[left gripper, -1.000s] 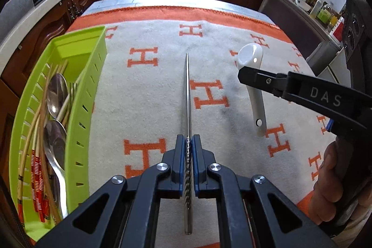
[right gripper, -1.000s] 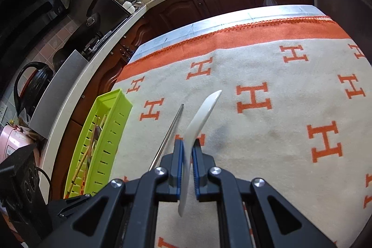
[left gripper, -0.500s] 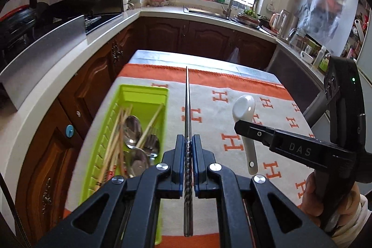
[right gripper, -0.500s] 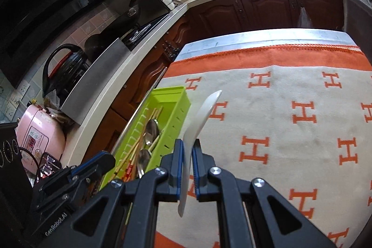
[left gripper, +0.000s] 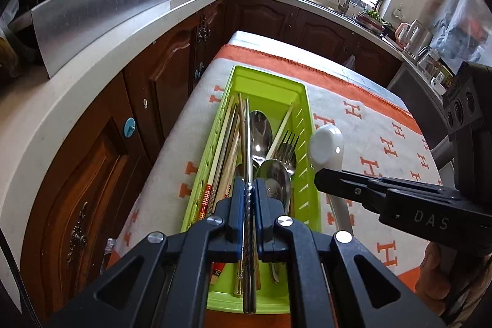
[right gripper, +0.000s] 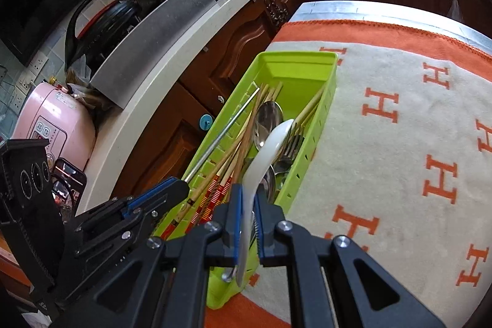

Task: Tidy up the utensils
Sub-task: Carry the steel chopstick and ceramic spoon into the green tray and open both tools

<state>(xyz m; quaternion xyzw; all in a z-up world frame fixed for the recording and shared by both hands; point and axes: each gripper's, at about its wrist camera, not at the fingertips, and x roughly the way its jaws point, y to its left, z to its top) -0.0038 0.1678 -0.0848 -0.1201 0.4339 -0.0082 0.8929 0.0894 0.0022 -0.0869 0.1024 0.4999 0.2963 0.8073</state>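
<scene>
My left gripper (left gripper: 248, 189) is shut on a thin metal chopstick (left gripper: 247, 143), which now hangs lengthwise over the green utensil tray (left gripper: 303, 100). The same chopstick (right gripper: 224, 131) shows in the right wrist view above the tray's left wall, with the left gripper (right gripper: 181, 185) at its near end. My right gripper (right gripper: 247, 195) is shut on the handle of a white ceramic spoon (right gripper: 264, 152), whose bowl (left gripper: 326, 140) hovers over the tray's right wall. The tray (right gripper: 307, 63) holds wooden chopsticks (right gripper: 236, 156), metal spoons (left gripper: 261, 128) and a fork (left gripper: 287, 143).
The tray lies at the left edge of a table under a cream cloth (right gripper: 399, 119) with orange H marks. Beyond that edge are dark wooden cabinets (left gripper: 160, 76) and a white counter (left gripper: 92, 66). A pink appliance (right gripper: 52, 125) stands on the counter. A person's hand (left gripper: 442, 275) holds the right gripper.
Both grippers have swung left from the cloth's middle to above the green tray, carrying the metal chopstick and the white spoon. Both grips stay shut.
</scene>
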